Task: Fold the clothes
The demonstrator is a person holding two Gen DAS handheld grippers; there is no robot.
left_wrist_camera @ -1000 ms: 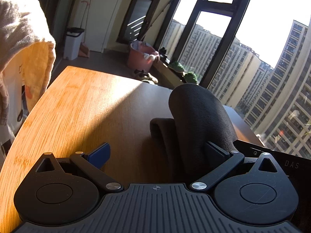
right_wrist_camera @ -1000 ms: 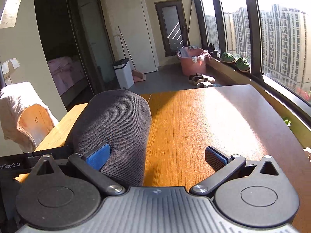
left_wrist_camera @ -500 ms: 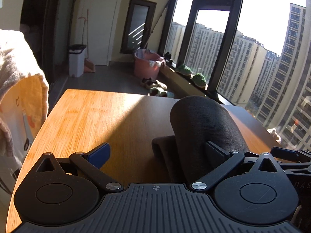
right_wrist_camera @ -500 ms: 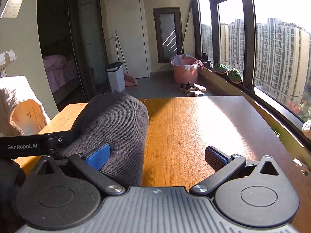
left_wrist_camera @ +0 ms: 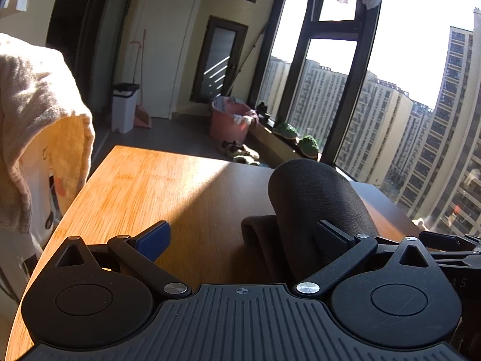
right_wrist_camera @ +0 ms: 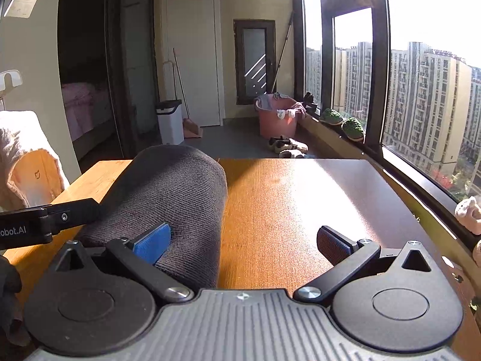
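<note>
A dark grey knit garment (left_wrist_camera: 315,192) lies in a rolled hump on the wooden table (left_wrist_camera: 150,186). My left gripper (left_wrist_camera: 243,236) is open, and its right finger rests against the garment's left side. In the right wrist view the same garment (right_wrist_camera: 168,186) bulges just beyond the blue left pad (right_wrist_camera: 153,242) of my right gripper (right_wrist_camera: 242,240), which is open too. Neither jaw pinches the cloth. The garment sits between the two grippers, and its underside is hidden. The left gripper's arm (right_wrist_camera: 45,222) shows at the left edge of the right wrist view.
A beige towel (left_wrist_camera: 36,105) hangs over a chair at the table's left edge. Beyond the table's far edge are a pink basin (left_wrist_camera: 230,120), a white bin (left_wrist_camera: 124,106) and shoes on the floor. Tall windows (right_wrist_camera: 421,90) run along the right side.
Both wrist views have tilted up and levelled a little. The garment stays against the inner fingers and both jaws stay equally wide.
</note>
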